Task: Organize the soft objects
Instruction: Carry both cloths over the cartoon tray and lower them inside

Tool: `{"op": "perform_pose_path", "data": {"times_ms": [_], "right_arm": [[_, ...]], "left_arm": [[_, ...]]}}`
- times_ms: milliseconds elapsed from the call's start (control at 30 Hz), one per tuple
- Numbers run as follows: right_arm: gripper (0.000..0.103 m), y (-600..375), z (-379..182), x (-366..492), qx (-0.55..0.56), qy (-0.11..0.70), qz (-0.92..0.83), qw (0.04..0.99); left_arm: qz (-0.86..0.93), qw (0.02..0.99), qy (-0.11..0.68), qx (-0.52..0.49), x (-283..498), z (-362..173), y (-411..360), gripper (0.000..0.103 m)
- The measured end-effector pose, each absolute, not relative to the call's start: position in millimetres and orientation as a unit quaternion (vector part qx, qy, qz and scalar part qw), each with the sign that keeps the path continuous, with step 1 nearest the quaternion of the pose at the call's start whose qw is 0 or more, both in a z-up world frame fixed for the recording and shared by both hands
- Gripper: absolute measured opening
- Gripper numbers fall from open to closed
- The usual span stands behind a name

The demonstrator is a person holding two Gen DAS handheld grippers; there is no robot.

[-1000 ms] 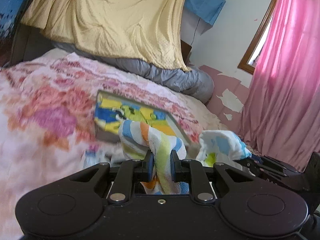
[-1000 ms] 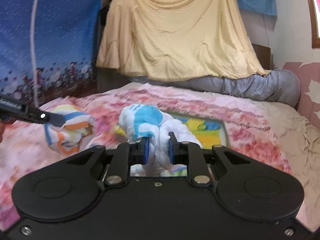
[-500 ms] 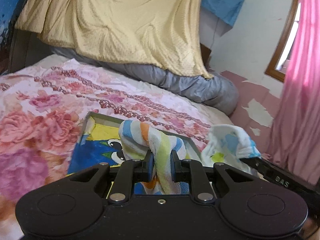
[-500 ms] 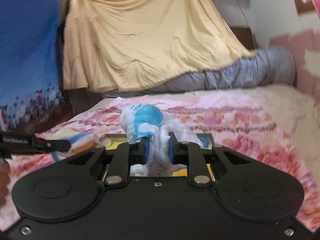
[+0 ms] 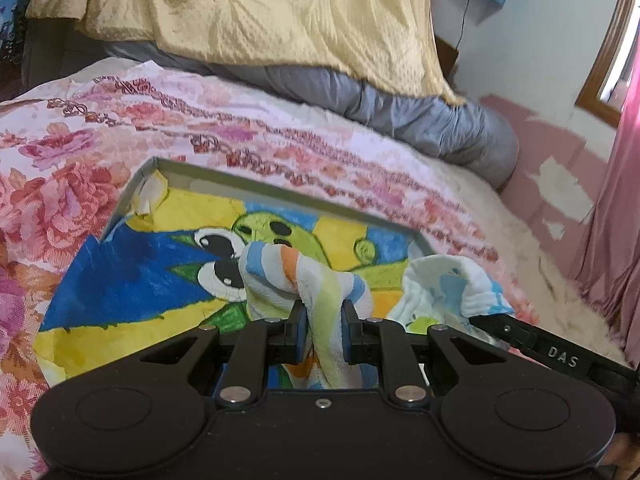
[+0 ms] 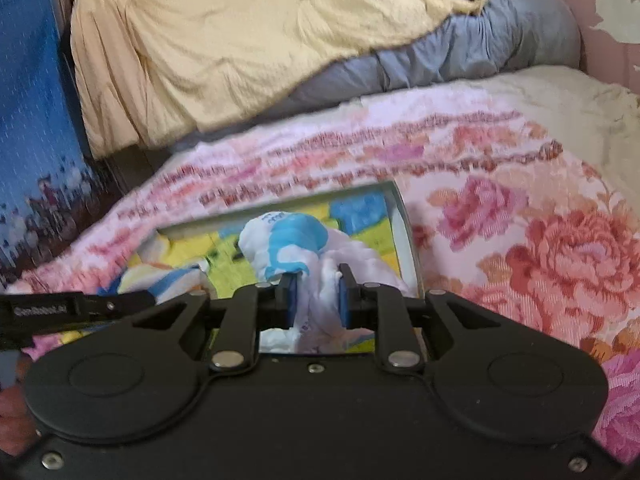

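Note:
My left gripper [image 5: 323, 322] is shut on a striped cloth [image 5: 304, 276] with blue, orange and green bands and holds it over a shallow grey box [image 5: 280, 190] whose bottom carries a bright cartoon picture. My right gripper [image 6: 317, 295] is shut on a white and blue cloth [image 6: 288, 242] and holds it over the same box [image 6: 404, 216]. The white and blue cloth also shows in the left wrist view [image 5: 448, 288], at the right end of the box. The striped cloth shows at the left in the right wrist view [image 6: 168, 280].
The box lies on a bed with a pink floral blanket [image 5: 60, 184]. A grey rolled quilt [image 5: 420, 120] and a yellow hanging cloth [image 5: 260, 20] are behind it. A pink curtain [image 5: 616, 200] hangs at the right.
Both grippers have moved forward and down over the box with their cloths still held. The box now fills more of both views.

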State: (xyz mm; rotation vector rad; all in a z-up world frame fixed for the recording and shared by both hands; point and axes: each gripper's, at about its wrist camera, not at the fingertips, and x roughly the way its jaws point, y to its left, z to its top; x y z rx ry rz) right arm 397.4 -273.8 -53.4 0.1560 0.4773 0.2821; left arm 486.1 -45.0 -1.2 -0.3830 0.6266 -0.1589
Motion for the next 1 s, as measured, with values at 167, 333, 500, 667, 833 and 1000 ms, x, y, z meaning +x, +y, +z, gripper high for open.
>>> {"op": "perform_pose_path", "data": {"times_ms": [167, 333, 500, 667, 833, 1000], "right_arm": [[0.015, -265.8, -67.5, 399.0, 0.059, 0.260, 0.135, 0.954], [0.020, -265.7, -69.9, 404.4, 0.054, 0.263, 0.133, 0.954], [0.037, -264.0, -63.8, 401.5, 0.045, 0.260, 0.131, 0.956], [0.056, -264.2, -48.1, 394.1, 0.040, 0.244, 0.133, 0.960], [0.081, -269.4, -27.6, 379.2, 0.046, 0.232, 0.135, 0.962], [0.096, -270.4, 2.7, 351.4, 0.040, 0.203, 0.127, 0.970]], "left_arm": [[-0.071, 0.927, 0.330, -0.165, 490.6, -8.7, -49.4, 0.019], [-0.063, 0.925, 0.340, -0.157, 490.7, -9.5, -51.6, 0.020], [-0.050, 0.923, 0.349, -0.155, 491.7, -10.6, -54.3, 0.027], [-0.045, 0.925, 0.346, -0.153, 486.0, -5.0, -55.4, 0.038], [-0.043, 0.928, 0.335, -0.159, 473.8, 7.5, -55.7, 0.061], [-0.041, 0.938, 0.307, -0.159, 450.8, 34.1, -54.1, 0.088]]}}
